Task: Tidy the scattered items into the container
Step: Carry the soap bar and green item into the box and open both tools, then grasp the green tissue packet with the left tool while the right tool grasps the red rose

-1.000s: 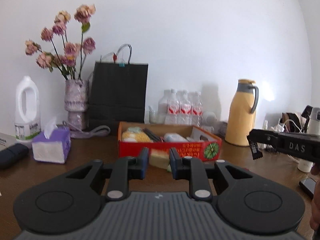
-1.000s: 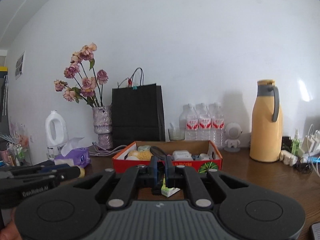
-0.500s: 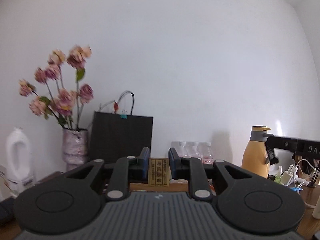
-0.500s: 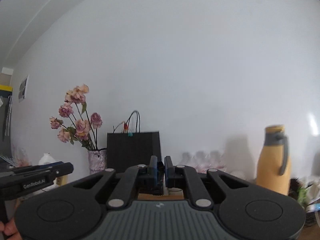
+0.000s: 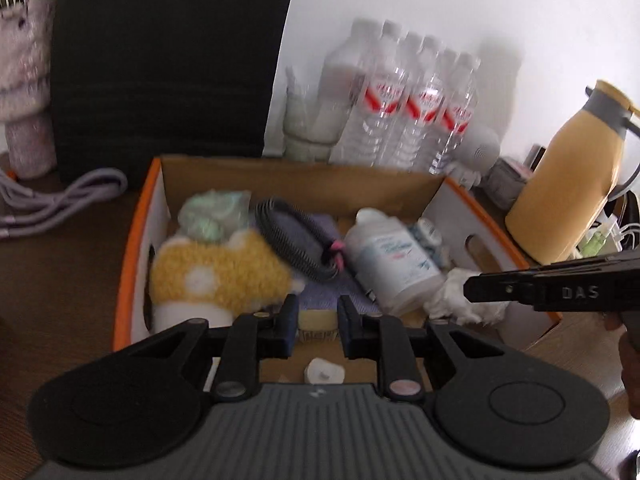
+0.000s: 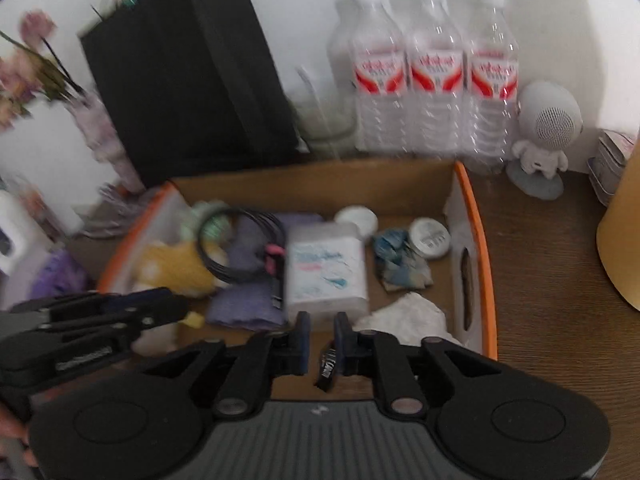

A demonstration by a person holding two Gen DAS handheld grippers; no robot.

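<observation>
Swung both tools from the wall view down over the orange-rimmed cardboard box (image 5: 132, 248) on the bench. Left tool (image 5: 318, 326) pinching a small stiff tan block (image 5: 318, 322) – light, hold by flat sides. Right tool (image 6: 320, 340) jaws just opening, slim black piece (image 6: 326, 366) loose between – light, likely to slip.

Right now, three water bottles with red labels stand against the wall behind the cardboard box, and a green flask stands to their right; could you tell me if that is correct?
Not quite: the flask is yellow with a grey top, not green, as the left wrist view shows. The rest holds: the three water bottles with red labels stand against the wall behind the cardboard box, with the flask to their right.
</observation>
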